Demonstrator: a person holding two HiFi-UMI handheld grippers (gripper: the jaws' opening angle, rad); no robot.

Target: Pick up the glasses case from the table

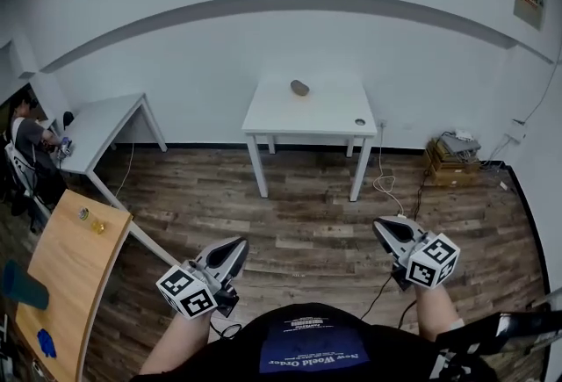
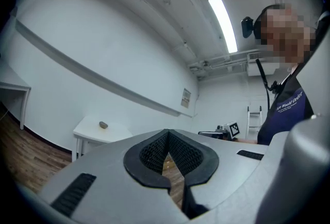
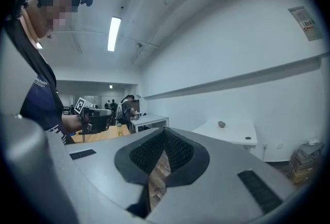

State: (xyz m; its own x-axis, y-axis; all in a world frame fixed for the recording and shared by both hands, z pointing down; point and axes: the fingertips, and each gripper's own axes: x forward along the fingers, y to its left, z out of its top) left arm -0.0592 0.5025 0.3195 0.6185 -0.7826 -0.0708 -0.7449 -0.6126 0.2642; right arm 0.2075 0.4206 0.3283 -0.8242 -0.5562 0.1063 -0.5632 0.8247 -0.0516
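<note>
The fingers (image 2: 149, 152) of the left gripper (image 1: 235, 247) are pressing together at their tips, with nothing between them. The fingers (image 3: 181, 152) of the right gripper (image 1: 383, 227) are doing the same. Both grippers are hanging at the bottom of the frame, over the wooden floor (image 1: 307, 213). The glasses case (image 1: 299, 88) is lying on the white table (image 1: 334, 112) in the upper centre, well apart from them. I am judging this as the approach step. Next, the person is needing to come near the table and spread one gripper's jaws around the case.
</note>
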